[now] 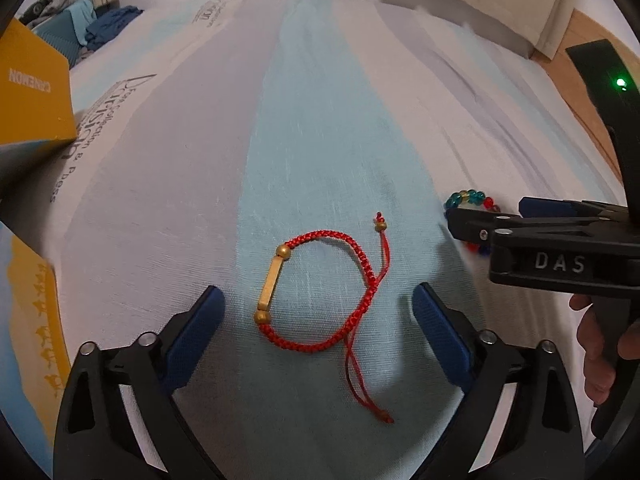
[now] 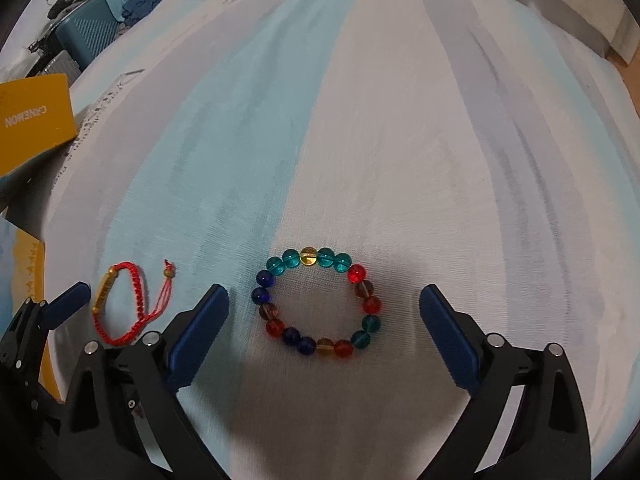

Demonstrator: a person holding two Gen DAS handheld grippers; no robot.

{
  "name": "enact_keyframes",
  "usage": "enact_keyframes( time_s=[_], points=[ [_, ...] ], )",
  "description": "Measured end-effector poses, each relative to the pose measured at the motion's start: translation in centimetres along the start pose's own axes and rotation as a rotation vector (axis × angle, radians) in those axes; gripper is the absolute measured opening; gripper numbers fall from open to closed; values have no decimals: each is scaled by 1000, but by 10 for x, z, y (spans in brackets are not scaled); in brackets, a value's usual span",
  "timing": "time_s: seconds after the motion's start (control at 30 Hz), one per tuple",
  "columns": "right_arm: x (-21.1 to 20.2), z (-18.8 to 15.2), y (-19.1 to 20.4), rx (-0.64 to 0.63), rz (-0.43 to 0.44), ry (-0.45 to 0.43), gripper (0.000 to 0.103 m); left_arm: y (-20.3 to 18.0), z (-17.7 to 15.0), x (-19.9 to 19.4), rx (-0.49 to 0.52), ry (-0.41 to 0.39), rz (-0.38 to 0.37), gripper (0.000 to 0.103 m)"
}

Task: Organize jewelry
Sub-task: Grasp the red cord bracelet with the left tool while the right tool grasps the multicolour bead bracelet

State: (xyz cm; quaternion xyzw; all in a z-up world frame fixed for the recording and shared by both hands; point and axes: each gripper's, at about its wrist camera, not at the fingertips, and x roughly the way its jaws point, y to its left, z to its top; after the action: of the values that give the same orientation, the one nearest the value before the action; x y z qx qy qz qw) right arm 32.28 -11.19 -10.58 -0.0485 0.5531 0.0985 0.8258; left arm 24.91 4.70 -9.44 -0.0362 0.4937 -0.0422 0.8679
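Both jaws stand apart. The cord bracelet [image 1: 320,296] lies between the left gripper [image 1: 318,320] fingers – gold bar toward 12 o'clock. The bead bracelet [image 2: 316,302] lies centred before the right gripper [image 2: 324,320].

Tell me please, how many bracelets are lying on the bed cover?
2. The red braided bracelet lies between the left gripper fingers; the coloured bead bracelet lies between the right gripper fingers. Others may be out of view.
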Motion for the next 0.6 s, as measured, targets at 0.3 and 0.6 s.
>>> enact_keyframes(
  time_s=[0.3, 0.6],
  points=[
    [10, -1, 5, -9, 5, 24, 63, 3, -3, 4, 15, -4, 36, 66],
    [3, -8, 7, -36, 2, 28, 18, 9, -5, 0, 7, 12, -7, 16]
  ],
)
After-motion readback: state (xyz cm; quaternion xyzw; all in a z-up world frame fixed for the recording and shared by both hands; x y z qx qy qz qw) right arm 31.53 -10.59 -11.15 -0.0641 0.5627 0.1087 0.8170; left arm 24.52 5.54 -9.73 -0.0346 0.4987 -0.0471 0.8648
